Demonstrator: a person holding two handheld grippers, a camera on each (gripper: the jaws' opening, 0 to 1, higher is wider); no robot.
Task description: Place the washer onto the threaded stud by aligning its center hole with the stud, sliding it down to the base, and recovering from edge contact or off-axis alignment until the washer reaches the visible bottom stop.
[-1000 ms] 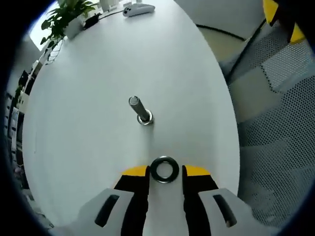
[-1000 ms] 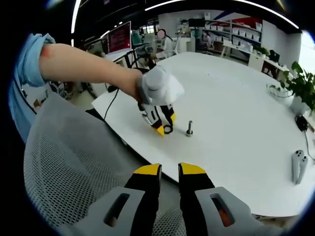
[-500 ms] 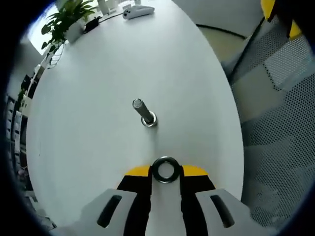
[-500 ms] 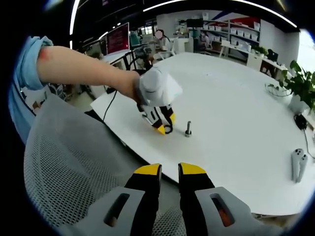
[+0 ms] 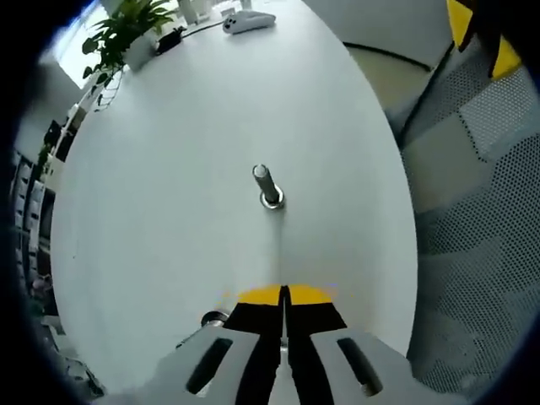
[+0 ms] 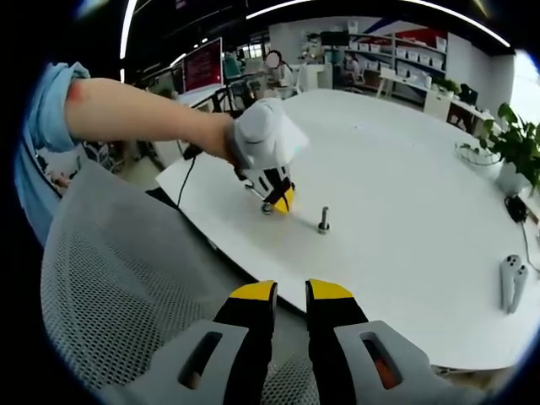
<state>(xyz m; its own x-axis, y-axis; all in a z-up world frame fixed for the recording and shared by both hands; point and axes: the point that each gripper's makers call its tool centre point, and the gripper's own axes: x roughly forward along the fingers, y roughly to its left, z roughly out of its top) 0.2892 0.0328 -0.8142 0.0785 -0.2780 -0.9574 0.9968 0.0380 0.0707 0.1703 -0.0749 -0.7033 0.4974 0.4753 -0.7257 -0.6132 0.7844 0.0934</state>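
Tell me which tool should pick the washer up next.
Left. Its tool, jaws shut and empty, is over the table right beside the washer, near the stud. The right tool hangs off the table over a mesh chair.

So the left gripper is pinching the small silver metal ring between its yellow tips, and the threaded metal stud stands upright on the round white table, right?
Not quite. In the left gripper view, the left gripper has its yellow tips shut on each other with nothing between them. The small silver metal ring seems to lie beside them. The threaded metal stud does stand upright on the round white table.
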